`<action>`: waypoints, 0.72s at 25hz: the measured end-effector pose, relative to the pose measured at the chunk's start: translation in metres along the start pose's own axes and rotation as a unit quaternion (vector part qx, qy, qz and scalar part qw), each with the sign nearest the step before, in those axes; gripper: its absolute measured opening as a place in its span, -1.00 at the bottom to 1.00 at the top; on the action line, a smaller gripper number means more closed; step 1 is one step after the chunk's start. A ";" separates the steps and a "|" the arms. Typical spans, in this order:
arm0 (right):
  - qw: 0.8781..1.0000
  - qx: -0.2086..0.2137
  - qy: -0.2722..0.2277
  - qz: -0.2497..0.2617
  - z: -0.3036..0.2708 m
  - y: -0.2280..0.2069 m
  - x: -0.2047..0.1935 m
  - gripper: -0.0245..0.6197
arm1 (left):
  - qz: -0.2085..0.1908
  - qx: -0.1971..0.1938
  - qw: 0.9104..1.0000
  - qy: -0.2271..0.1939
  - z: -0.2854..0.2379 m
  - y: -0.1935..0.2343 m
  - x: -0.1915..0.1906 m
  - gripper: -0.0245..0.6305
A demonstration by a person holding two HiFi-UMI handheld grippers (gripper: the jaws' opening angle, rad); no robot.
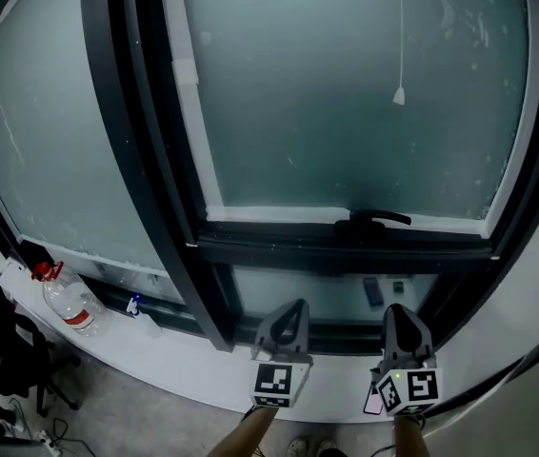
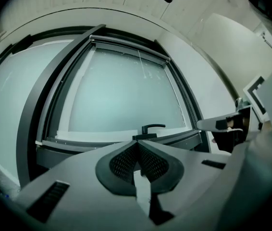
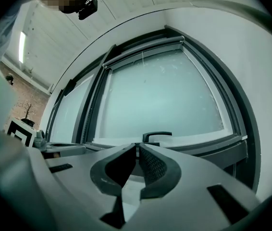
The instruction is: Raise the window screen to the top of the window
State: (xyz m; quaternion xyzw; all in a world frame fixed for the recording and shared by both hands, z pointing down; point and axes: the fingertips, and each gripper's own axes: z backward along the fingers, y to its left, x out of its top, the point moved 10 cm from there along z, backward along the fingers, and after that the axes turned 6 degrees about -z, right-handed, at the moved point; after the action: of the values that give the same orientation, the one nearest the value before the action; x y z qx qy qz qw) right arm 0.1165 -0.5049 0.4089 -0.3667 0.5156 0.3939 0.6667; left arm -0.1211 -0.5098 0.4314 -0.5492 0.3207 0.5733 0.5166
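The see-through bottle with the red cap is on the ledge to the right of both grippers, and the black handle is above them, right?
No. In the head view the clear red-capped plastic bottle is on the white ledge to the left of the left gripper and right gripper. The black window handle is above them.

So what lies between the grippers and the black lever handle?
Head view: the dark horizontal frame bar and a strip of lower glass separate the left gripper and right gripper from the black lever handle.
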 end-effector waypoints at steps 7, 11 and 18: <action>1.000 0.000 -0.012 0.006 0.039 0.018 0.015 -0.85 | -0.005 -0.010 1.000 -0.006 0.039 -0.014 0.019 -0.91; 1.000 -0.005 -0.016 -0.001 0.089 0.024 0.023 -0.86 | 0.003 -0.015 1.000 -0.009 0.081 -0.035 0.033 -0.92; 1.000 -0.009 0.007 -0.011 0.201 0.047 0.031 -0.90 | -0.003 -0.007 1.000 0.012 0.185 -0.090 0.059 -0.92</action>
State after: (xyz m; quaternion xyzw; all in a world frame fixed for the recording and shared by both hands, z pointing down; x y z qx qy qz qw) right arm 0.1593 -0.3012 0.4152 -0.3805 0.5126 0.3888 0.6643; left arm -0.0837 -0.2989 0.4282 -0.5605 0.3215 0.5670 0.5109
